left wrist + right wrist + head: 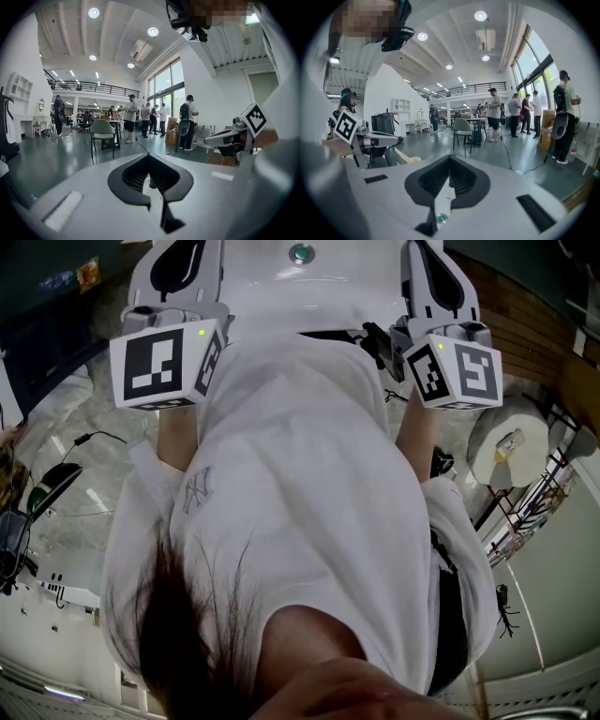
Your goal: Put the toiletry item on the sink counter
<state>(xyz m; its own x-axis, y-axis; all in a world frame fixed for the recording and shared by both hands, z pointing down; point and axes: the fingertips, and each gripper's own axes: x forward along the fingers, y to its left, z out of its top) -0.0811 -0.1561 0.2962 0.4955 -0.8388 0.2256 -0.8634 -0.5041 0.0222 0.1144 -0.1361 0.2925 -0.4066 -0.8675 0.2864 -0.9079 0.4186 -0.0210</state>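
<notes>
Only their own views show us that our left gripper (149, 155) and right gripper (450, 157) are closed and empty. The head view adds a white cotton shirt (300, 474) and a small teal round fitting (300, 254). We see the toiletry item nowhere.

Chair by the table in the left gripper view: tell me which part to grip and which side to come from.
Take the chair by the top rim of its backrest, coming from behind, the side nearer the camera. It stands upright with its rounded back seemingly turned this way, so that rim is likely the thinnest free edge for the jaws.
</notes>
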